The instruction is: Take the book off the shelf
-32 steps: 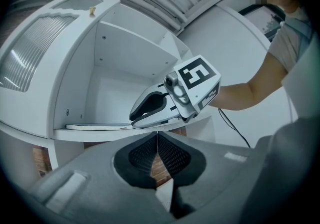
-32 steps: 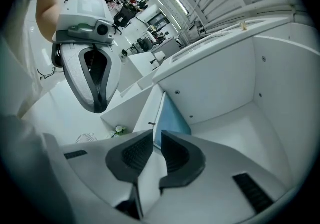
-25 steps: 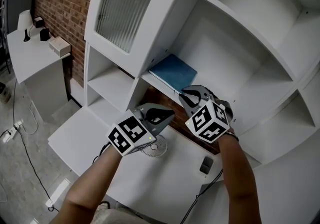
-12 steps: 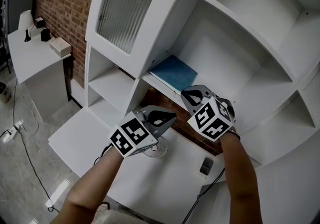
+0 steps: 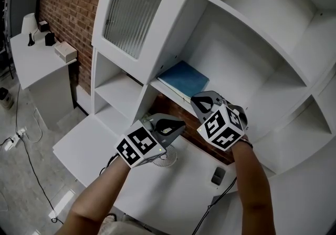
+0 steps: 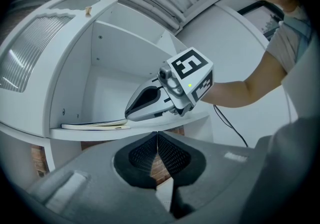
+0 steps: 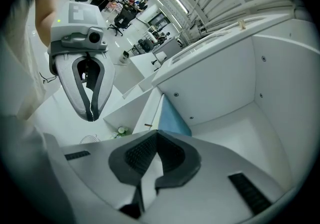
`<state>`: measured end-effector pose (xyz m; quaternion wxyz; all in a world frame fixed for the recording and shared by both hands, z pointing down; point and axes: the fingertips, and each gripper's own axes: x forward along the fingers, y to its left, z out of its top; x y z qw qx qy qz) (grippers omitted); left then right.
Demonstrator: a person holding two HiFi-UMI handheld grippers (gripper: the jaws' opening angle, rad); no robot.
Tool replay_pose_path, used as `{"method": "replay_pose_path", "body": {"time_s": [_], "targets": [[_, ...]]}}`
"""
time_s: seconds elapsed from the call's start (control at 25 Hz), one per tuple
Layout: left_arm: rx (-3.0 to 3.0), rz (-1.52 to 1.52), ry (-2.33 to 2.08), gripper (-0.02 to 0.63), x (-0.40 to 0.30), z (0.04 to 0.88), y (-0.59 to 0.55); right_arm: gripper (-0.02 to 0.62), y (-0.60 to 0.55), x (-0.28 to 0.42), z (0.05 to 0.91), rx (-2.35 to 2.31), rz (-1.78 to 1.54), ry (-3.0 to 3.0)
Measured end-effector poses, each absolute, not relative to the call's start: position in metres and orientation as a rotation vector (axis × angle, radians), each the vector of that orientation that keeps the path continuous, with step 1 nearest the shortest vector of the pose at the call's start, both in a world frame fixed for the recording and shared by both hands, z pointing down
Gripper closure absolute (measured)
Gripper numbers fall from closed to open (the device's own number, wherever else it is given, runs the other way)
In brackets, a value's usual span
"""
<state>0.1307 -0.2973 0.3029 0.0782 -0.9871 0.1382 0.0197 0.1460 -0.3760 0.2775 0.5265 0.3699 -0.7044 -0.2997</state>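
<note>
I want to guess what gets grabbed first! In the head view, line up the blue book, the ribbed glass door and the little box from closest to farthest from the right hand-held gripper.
From the right hand-held gripper:
1. Blue book, on the shelf just ahead.
2. Ribbed glass door, up and left.
3. Little box, far left on the side table.

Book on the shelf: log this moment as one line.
book: flat on shelf, not taken | right gripper: shut, empty, near book's edge | left gripper: shut, empty, apart from book
</note>
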Motion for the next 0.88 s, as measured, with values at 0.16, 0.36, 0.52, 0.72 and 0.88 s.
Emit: {"method": "replay_pose_path", "body": {"time_s": [0.16, 0.36, 0.52, 0.72, 0.88], "targets": [[-2.956, 0.052, 0.414, 0.595, 0.131, 0.303, -0.296, 0.580, -0.370, 0.143, 0.275, 0.881, -0.722, -1.699], [-2.971, 0.050, 0.408, 0.595, 0.131, 0.307, -0.291, 0.580, -0.355, 0.139, 0.275, 0.872, -0.736, -1.713], [-2.986, 0.050, 0.406, 0.595, 0.133, 0.310, -0.288, 0.580, -0.345, 0.138, 0.274, 0.869, -0.754, -1.723], [-3.008, 0.056, 0.411, 0.595, 0.133, 0.312, -0.286, 0.580, -0.332, 0.137, 0.272, 0.872, -0.757, -1.743], [-3.053, 0.086, 0.419, 0.595, 0.131, 0.313, -0.285, 0.580, -0.318, 0.135, 0.270, 0.872, -0.766, -1.764]]}}
